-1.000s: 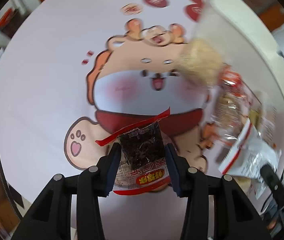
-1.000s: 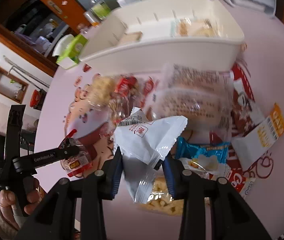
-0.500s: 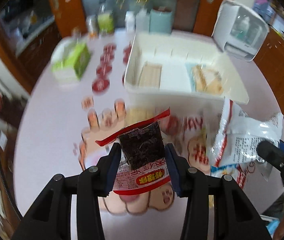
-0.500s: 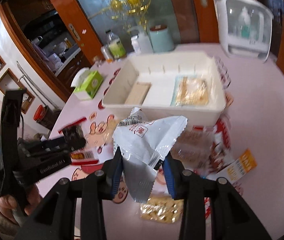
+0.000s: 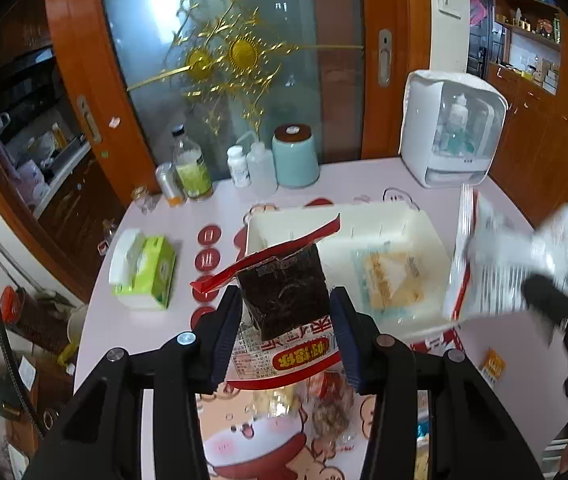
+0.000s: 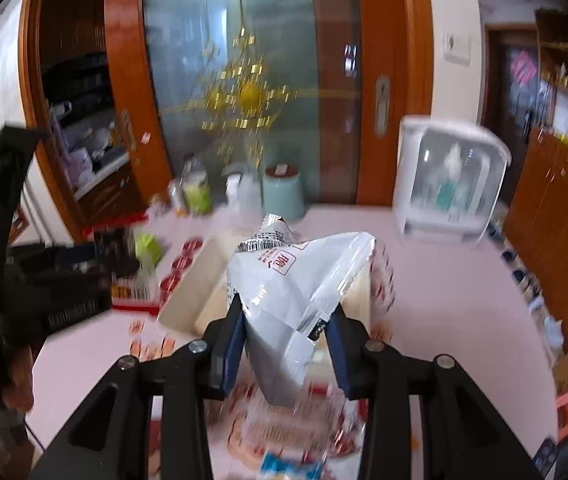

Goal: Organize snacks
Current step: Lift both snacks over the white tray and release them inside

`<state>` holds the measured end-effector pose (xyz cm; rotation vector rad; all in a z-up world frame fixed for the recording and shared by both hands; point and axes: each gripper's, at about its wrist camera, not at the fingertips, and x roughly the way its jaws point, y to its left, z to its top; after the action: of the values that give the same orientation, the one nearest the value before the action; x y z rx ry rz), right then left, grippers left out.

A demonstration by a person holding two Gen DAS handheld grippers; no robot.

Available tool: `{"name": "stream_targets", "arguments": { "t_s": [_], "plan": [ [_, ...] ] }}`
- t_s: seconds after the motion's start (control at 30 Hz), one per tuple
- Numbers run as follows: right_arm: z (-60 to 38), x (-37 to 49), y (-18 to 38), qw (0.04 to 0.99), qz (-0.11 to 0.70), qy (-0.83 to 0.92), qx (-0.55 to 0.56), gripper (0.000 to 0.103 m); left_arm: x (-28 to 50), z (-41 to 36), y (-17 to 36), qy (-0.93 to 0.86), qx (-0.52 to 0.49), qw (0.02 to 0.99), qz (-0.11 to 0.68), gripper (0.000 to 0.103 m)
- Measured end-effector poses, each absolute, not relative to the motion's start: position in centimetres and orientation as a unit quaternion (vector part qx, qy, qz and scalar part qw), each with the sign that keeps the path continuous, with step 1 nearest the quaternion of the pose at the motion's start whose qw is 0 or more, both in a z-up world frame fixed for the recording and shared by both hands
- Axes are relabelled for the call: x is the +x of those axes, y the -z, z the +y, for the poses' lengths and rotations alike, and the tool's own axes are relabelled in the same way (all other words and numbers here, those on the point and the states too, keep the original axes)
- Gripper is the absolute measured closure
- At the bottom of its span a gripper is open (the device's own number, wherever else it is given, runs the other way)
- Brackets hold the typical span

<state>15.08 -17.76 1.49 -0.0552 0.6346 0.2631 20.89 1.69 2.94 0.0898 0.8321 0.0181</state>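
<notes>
My left gripper (image 5: 286,316) is shut on a red-edged packet of dark snack (image 5: 284,292) and holds it up in front of the white divided bin (image 5: 412,220). A pale cracker pack (image 5: 392,276) lies inside the bin. My right gripper (image 6: 286,328) is shut on a white and silver snack bag (image 6: 296,280), held above the bin (image 6: 188,300). That bag also shows blurred in the left wrist view (image 5: 512,264). More snack packets (image 5: 324,412) lie on the cartoon mat below.
A green tissue box (image 5: 144,272) stands left of the bin. Bottles (image 5: 192,168) and a teal jar (image 5: 296,156) stand at the table's far edge. A white appliance (image 5: 452,132) stands at the back right. Wooden cabinets line the right side.
Both grippers have lifted and tilted up with their packets held. The view has swung from the mat to the bin and the room beyond.
</notes>
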Motion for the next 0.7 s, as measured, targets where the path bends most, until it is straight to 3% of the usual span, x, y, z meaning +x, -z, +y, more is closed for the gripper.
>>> {"name": "stream_targets", "arguments": {
  "t_s": [0.27,0.6,0.63,0.7],
  "plan": [
    [-17.3,20.6,-4.0,0.955,0.273,-0.118,-0.016,0.064,25.1,0.0,-3.8,-0.012,0.053,0.92,0.389,0.059],
    [-15.3,27.4,-0.1,0.941,0.317,-0.115,-0.027,0.061,30.9,-0.2,0.9,-0.039,0.063,0.902,0.425,0.056],
    [-15.0,27.8,0.5,0.939,0.324,-0.116,-0.03,0.06,31.3,-0.1,1.4,-0.037,0.062,0.901,0.427,0.052],
    [-14.5,28.5,1.6,0.933,0.338,-0.121,-0.034,0.054,31.7,0.0,2.4,-0.036,0.063,0.897,0.436,0.009]
  ]
}}
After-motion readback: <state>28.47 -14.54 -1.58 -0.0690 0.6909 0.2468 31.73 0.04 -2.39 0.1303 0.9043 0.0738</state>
